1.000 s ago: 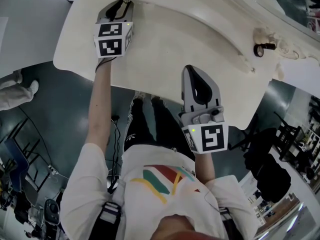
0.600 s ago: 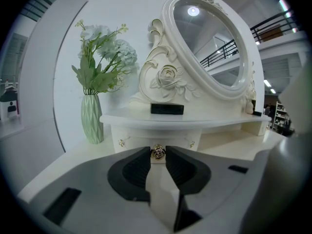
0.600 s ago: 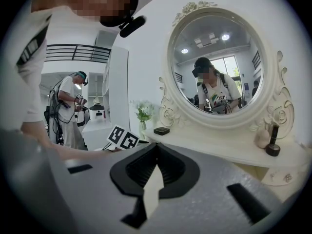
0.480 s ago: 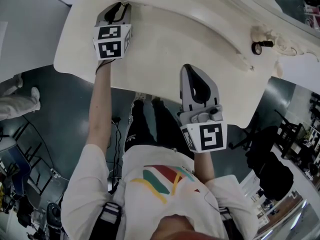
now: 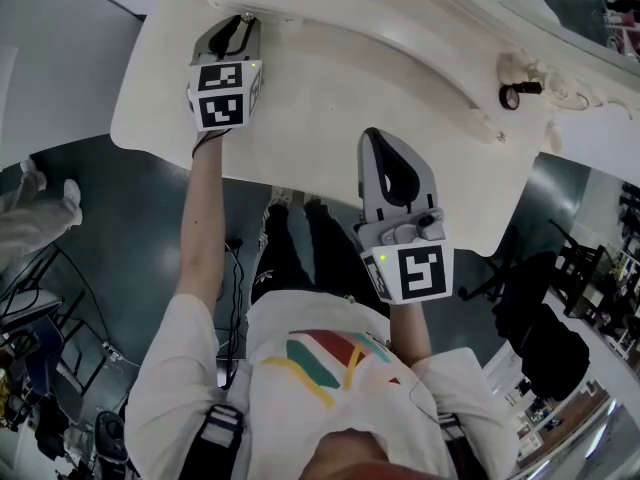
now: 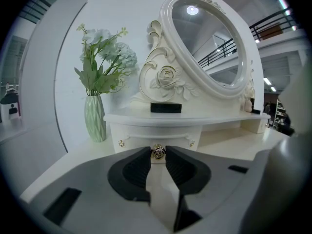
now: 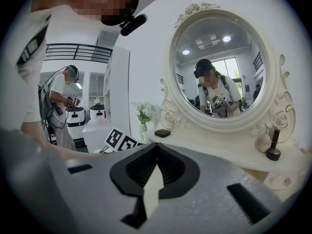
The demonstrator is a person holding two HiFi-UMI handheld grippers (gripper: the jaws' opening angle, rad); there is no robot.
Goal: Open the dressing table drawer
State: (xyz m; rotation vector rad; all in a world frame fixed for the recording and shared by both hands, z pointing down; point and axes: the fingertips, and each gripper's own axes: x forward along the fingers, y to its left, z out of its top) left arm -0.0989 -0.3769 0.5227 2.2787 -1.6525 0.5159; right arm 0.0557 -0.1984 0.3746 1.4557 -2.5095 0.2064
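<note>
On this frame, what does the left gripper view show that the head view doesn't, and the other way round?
Only the left gripper view: the gold drawer knob gripped between the left hand-held gripper's jaws, plus the oval mirror. Only the head view: the person's shirt and the right hand-held gripper. Both: the white tabletop and the black box on the shelf.

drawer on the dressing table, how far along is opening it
Done: the left tongs are lined up and closed on the drawer's gold knob. In hand: that grip; the right tongs are shut and empty, off to the side. Left: the pull itself, since the drawer front still sits flush under the shelf.
</note>
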